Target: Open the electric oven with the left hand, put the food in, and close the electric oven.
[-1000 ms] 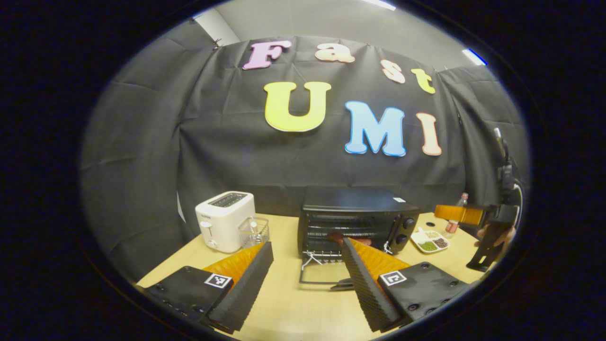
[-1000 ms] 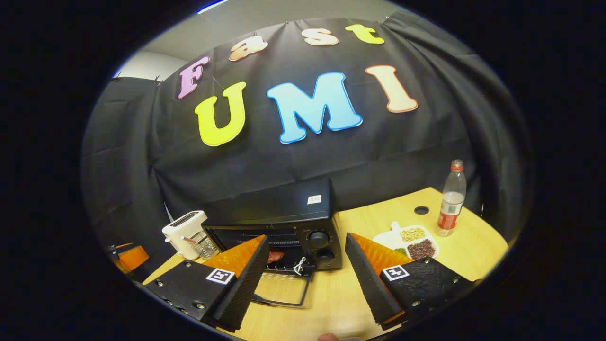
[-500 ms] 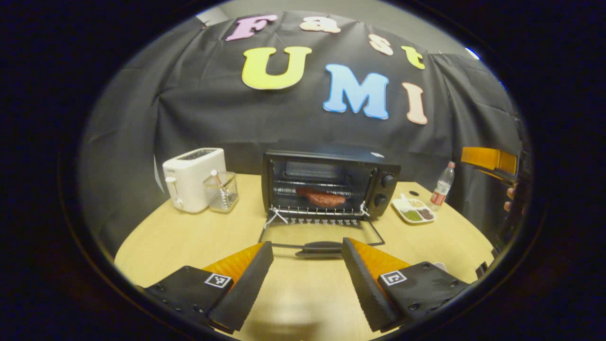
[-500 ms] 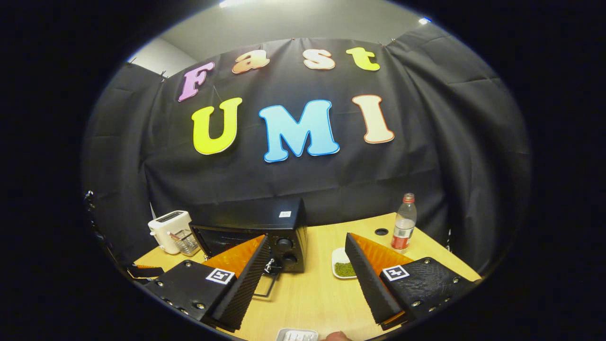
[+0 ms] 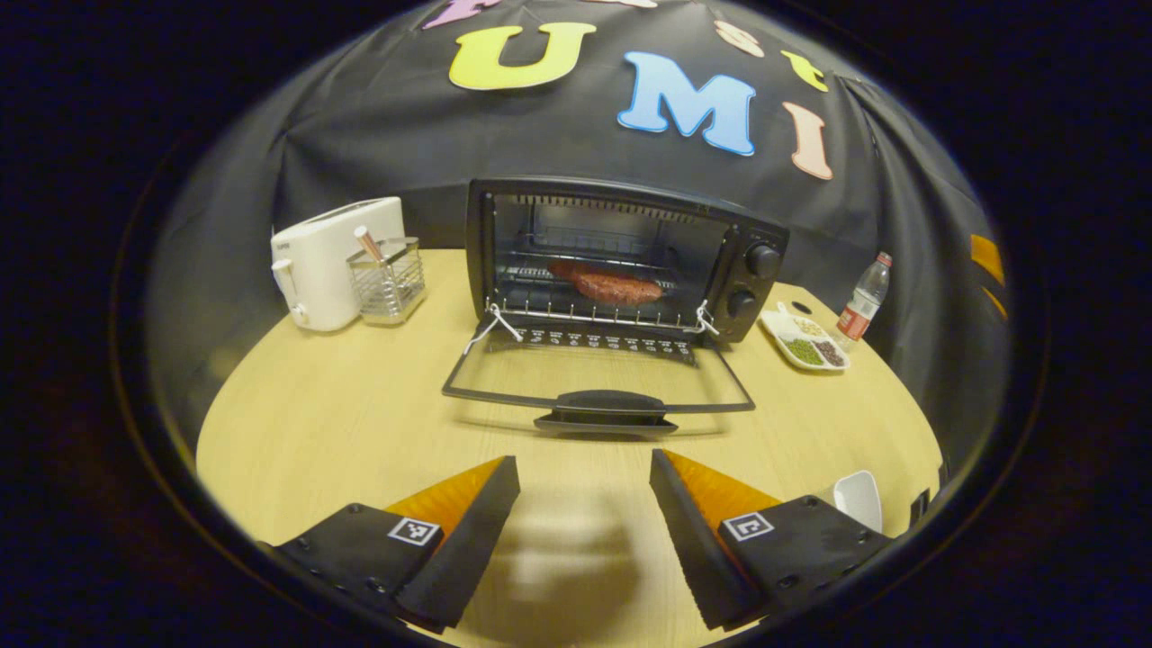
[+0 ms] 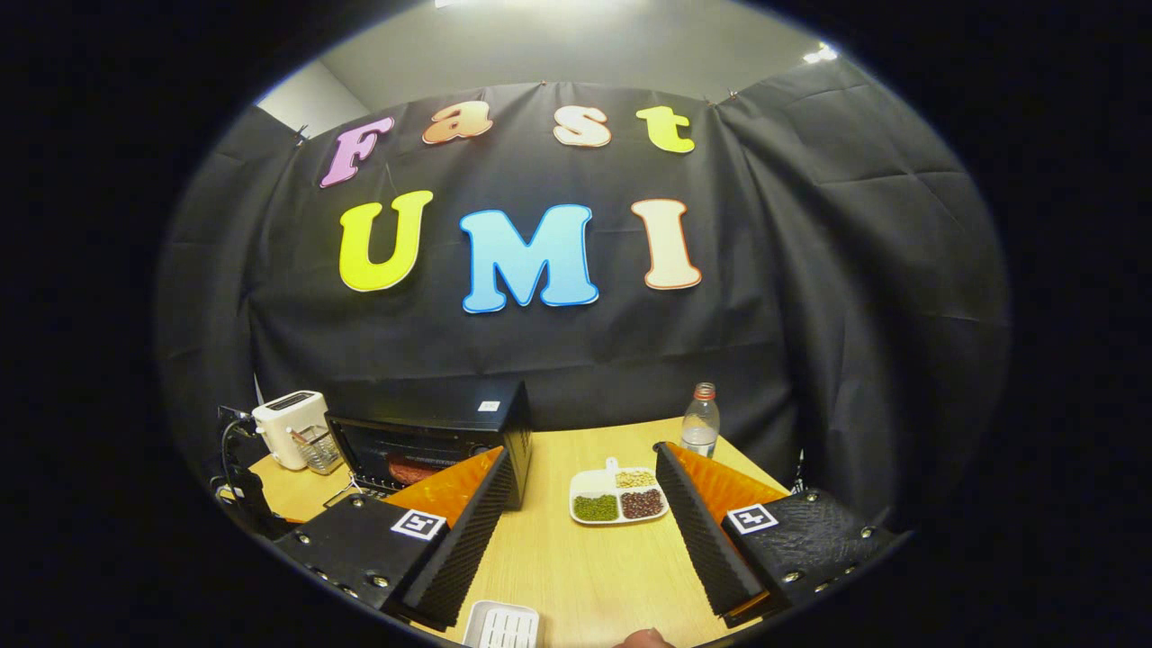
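Note:
The black electric oven (image 5: 756, 247) stands at the back of the table with its glass door (image 5: 598, 373) folded down flat, handle toward me. A reddish piece of food (image 5: 616, 286) lies on the rack inside. My left gripper (image 5: 585, 504) hovers open over the bare tabletop, a short way in front of the door handle, with nothing between its fingers. In the right gripper view the oven (image 6: 490, 423) is at the left with the food (image 6: 409, 470) visible inside. My right gripper (image 6: 585, 526) is open and empty, off to the oven's right, facing the bean plate.
A white toaster (image 5: 328, 256) and a wire holder (image 5: 387, 281) stand left of the oven. A divided plate of beans (image 5: 804, 328) and a bottle (image 5: 864, 297) are to its right. A small white dish (image 5: 859, 495) lies near the table's front right edge.
The left gripper has tilted down and now faces the open door and the tabletop. The right gripper has swung right, away from the oven, toward the bean plate.

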A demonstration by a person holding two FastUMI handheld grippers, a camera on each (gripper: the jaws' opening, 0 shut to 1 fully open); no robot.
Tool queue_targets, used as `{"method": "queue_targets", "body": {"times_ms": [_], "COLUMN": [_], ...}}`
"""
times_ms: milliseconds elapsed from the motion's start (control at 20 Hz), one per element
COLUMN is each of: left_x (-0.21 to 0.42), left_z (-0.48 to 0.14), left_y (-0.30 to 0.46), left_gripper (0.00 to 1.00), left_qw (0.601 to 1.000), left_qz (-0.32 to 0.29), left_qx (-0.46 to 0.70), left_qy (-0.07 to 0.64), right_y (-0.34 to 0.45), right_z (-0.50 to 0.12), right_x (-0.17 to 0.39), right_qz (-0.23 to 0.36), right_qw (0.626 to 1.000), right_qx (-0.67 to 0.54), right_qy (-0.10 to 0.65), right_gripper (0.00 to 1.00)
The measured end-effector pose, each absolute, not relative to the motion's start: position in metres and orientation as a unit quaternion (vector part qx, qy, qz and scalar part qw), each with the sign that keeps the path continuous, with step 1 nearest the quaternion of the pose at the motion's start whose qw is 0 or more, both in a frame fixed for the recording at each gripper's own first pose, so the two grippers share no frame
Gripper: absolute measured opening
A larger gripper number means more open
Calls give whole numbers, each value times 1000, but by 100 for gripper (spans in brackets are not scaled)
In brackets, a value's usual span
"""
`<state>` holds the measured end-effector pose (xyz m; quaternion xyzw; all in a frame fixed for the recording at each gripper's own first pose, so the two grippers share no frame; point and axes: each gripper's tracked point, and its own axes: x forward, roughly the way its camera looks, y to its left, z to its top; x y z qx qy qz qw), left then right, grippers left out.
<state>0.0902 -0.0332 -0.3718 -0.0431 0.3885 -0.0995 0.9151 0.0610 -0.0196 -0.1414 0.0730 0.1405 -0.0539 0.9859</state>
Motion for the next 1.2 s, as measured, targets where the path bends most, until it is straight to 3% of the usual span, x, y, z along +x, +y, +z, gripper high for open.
{"method": "queue_targets", "body": {"times_ms": [250, 450, 500, 600, 1200], "left_x": [95, 97, 102, 109, 133], "left_z": [-405, -421, -423, -426, -431], "left_y": [-52, -57, -56, -57, -60], "left_gripper": [94, 98, 95, 100, 98], "left_qw": [889, 875, 878, 879, 887], "left_qz": [-118, -119, -120, -121, -112], "left_qx": [-30, -16, -8, 3, 32], "left_qy": [442, 469, 464, 461, 447], "right_y": [-45, -55, -57, -56, -61], "right_z": [-135, -144, -144, -143, -133], "right_x": [47, 40, 39, 39, 47], "right_qz": [-84, -94, -96, -90, -76], "right_qw": [985, 982, 982, 982, 985], "right_qx": [59, 64, 65, 65, 41], "right_qy": [135, 151, 152, 154, 147], "right_gripper": [97, 97, 98, 98, 98]}}
